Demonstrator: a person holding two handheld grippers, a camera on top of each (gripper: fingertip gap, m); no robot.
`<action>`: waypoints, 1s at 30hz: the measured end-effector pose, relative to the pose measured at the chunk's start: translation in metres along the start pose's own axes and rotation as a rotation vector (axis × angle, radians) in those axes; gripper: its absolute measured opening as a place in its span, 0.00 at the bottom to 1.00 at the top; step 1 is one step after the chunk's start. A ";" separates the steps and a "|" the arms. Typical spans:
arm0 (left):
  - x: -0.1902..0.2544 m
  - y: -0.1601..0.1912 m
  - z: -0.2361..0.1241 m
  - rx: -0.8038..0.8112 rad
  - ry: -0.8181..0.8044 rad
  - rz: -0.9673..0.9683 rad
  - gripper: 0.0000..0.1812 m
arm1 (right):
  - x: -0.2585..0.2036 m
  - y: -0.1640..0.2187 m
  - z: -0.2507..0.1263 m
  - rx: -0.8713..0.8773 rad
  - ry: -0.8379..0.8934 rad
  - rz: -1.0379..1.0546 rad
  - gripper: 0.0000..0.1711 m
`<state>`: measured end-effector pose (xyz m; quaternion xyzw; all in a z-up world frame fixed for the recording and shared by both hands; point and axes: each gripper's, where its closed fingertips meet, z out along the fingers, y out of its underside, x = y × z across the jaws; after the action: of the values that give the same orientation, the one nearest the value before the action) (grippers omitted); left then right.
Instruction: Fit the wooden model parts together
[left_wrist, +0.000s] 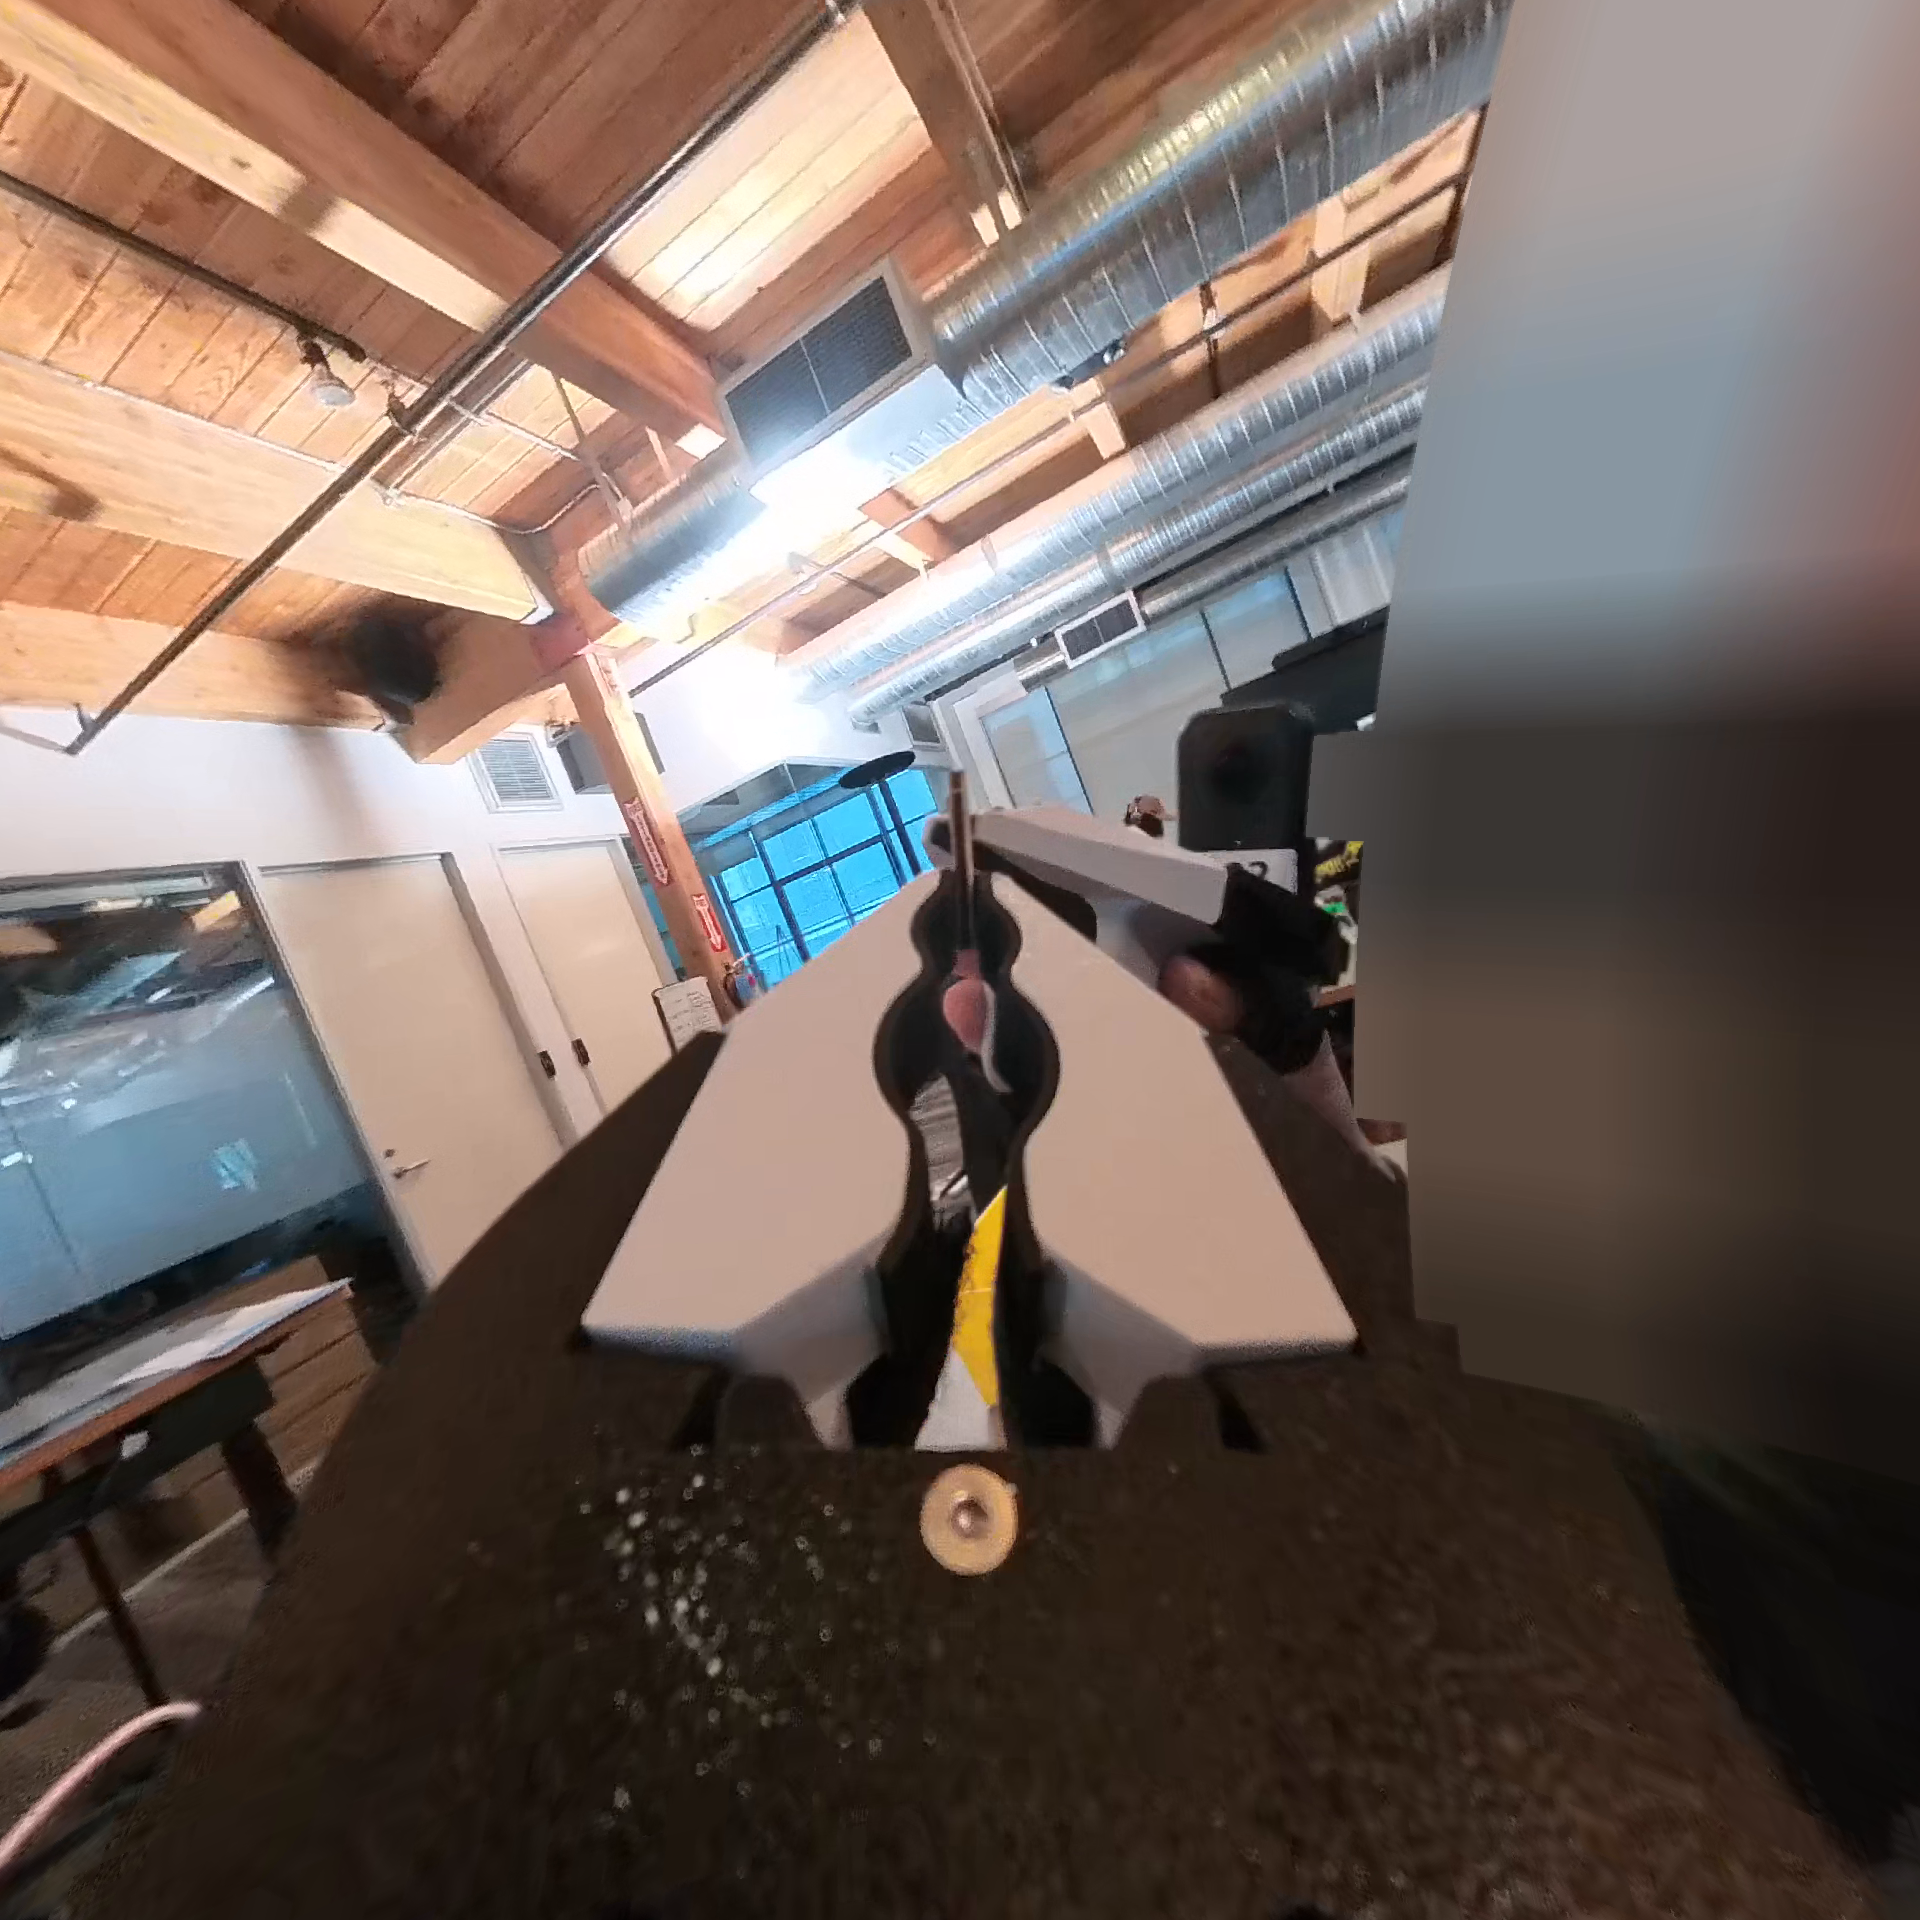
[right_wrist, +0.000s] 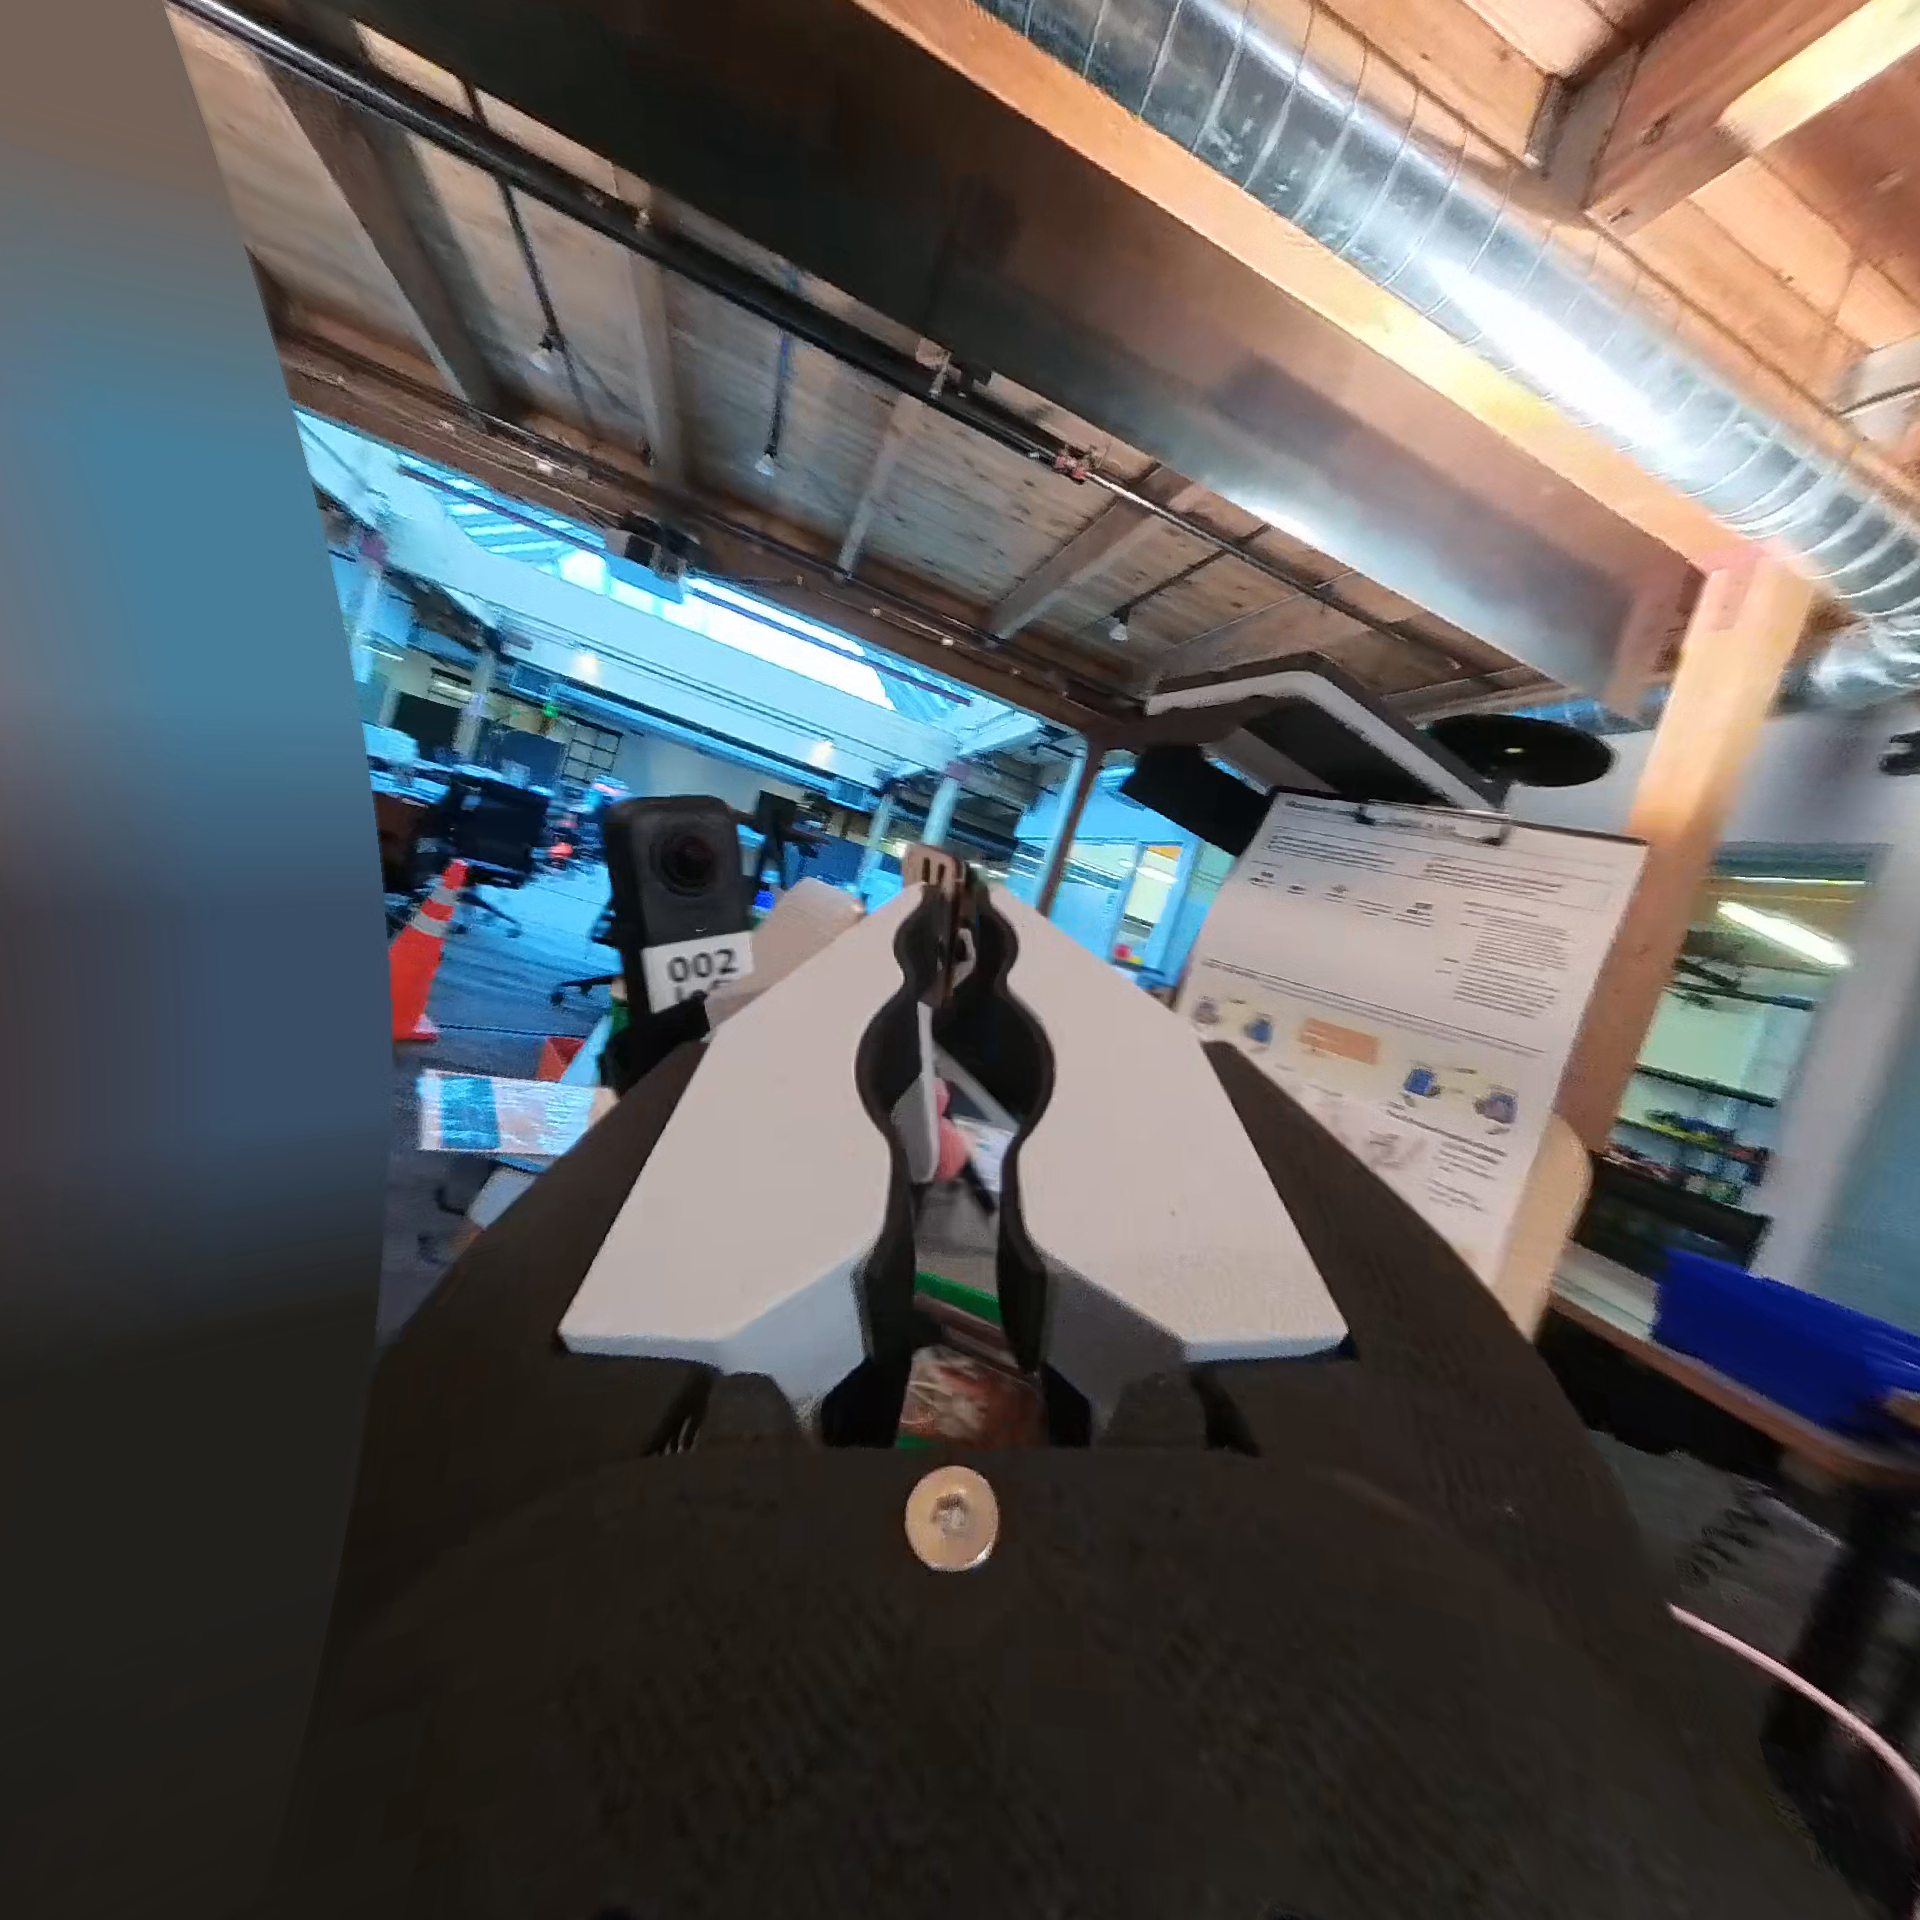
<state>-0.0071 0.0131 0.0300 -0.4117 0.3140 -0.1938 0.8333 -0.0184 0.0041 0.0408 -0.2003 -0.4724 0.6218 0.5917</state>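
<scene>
Both grippers point up toward the ceiling and meet tip to tip. My left gripper (left_wrist: 961, 883) is shut on a thin wooden part (left_wrist: 957, 831), seen edge-on and sticking up past the fingertips. The right gripper's grey finger (left_wrist: 1101, 868) reaches in from the right and touches that spot, with a gloved hand (left_wrist: 1247, 997) behind it. My right gripper (right_wrist: 951, 899) is shut on a small flat wooden part (right_wrist: 932, 868) with notches at its top. The left gripper's camera (right_wrist: 681, 878) shows just behind on the left. How the two parts join is hidden by the fingers.
A wooden table (left_wrist: 156, 1382) stands low on the left. A white poster board (right_wrist: 1403, 987) stands to the right, with a blue bin (right_wrist: 1787, 1340) on a bench below it. An orange cone (right_wrist: 421, 966) is far off on the left. Wooden beams and silver ducts run overhead. My left and right fingertips are right by each other.
</scene>
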 end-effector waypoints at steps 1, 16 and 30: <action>0.004 -0.002 -0.001 -0.001 0.014 0.021 0.00 | -0.004 -0.002 0.000 0.013 -0.037 0.034 0.00; -0.021 0.003 -0.007 -0.133 -0.294 0.510 0.01 | 0.013 0.010 0.008 -0.053 0.186 -0.064 0.00; -0.017 0.002 -0.006 -0.093 -0.249 0.443 0.00 | 0.012 0.007 0.007 -0.027 0.164 -0.055 0.04</action>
<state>-0.0238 0.0207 0.0320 -0.3914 0.3001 0.0605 0.8678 -0.0306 0.0139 0.0417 -0.2456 -0.4360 0.5803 0.6425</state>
